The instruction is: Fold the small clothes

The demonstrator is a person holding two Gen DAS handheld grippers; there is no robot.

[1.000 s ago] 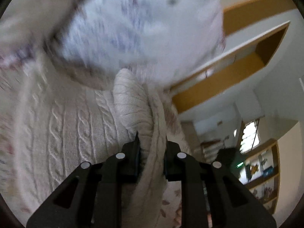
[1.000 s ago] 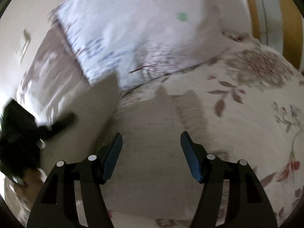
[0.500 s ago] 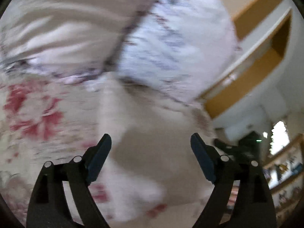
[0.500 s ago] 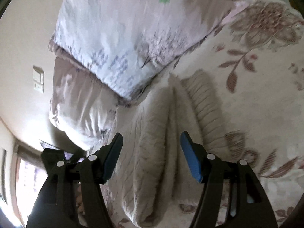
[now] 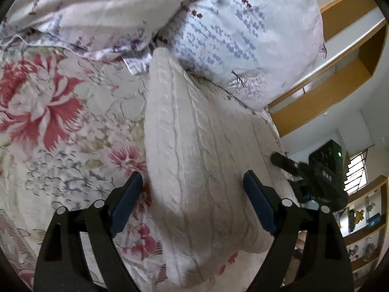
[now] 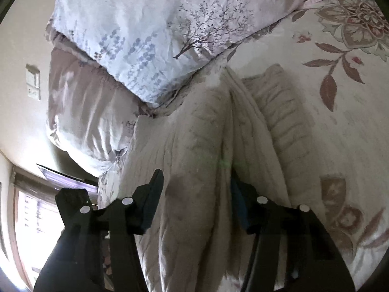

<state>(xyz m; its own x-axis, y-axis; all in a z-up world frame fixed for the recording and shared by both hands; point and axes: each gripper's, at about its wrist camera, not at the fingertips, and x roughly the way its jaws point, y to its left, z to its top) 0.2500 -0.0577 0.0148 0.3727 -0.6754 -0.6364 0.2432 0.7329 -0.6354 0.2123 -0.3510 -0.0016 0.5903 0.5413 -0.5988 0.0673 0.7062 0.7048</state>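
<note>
A cream cable-knit sweater (image 5: 194, 150) lies folded in a long bundle on the floral bedspread (image 5: 60, 126), its far end against the pillows. My left gripper (image 5: 194, 202) is open, its fingers either side of the bundle's near end, not pinching it. In the right wrist view the sweater (image 6: 201, 146) shows a ribbed cuff or hem (image 6: 282, 112) on its right side. My right gripper (image 6: 197, 202) is open with a thick fold of the sweater between its fingers; the right finger is partly hidden in the knit. The right gripper also shows in the left wrist view (image 5: 313, 170).
Two patterned pillows (image 5: 243, 31) (image 6: 155, 31) lie at the head of the bed just beyond the sweater. A wooden shelf unit (image 5: 340, 73) and a bookshelf (image 5: 364, 223) stand to the right. A wall switch (image 6: 32, 81) and a window (image 6: 31, 231) are at the left.
The left gripper let go of the sweater's sleeve and opened, then settled over the folded bundle. The right gripper moved in until the sweater's fold lies between its open fingers.
</note>
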